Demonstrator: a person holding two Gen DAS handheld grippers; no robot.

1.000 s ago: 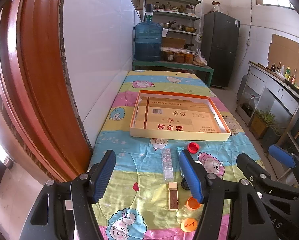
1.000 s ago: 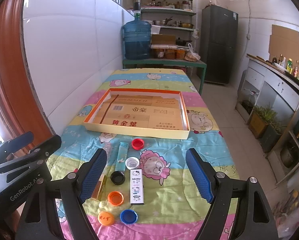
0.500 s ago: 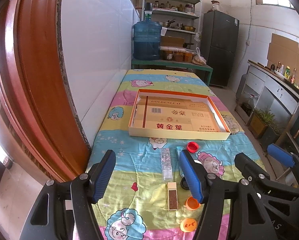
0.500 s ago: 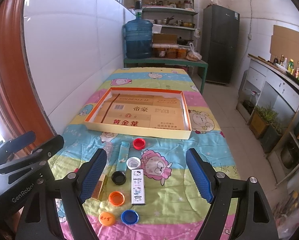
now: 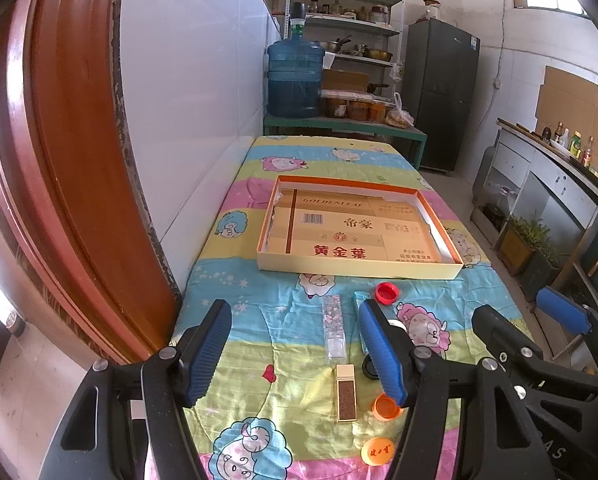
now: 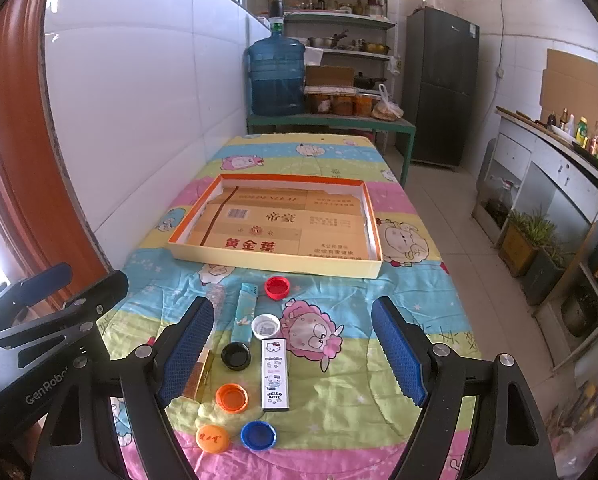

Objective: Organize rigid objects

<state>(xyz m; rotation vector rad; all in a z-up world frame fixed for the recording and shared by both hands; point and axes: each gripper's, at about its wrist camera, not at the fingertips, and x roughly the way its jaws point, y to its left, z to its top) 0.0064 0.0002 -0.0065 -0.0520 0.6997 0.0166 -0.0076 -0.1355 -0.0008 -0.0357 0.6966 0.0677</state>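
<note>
A shallow cardboard tray [image 5: 355, 270] [image 6: 277, 266] lies mid-table. Nearer me are small items: a red cap [image 6: 277, 287], white cap [image 6: 265, 326], black cap [image 6: 235, 355], orange cap [image 6: 231, 397], a second orange cap [image 6: 212, 437], blue cap [image 6: 258, 435], a Hello Kitty lighter [image 6: 275, 374], a teal lighter [image 6: 243, 312], a gold lighter [image 5: 345, 393] and a clear patterned lighter [image 5: 334, 327]. My left gripper [image 5: 299, 354] hovers open above the table's near left. My right gripper [image 6: 295, 356] hovers open over the caps and holds nothing.
A colourful cartoon cloth [image 6: 411, 312] covers the table. White tiled wall [image 5: 187, 92] and a red-brown door frame [image 5: 59, 160] run along the left. A blue water jug [image 6: 275, 76], shelves and a dark fridge [image 6: 439, 92] stand behind; a counter [image 6: 559, 168] lines the right.
Both grippers have drifted slightly; the views shift a little. The items on the cloth lie where they were, and both jaws stay open.
</note>
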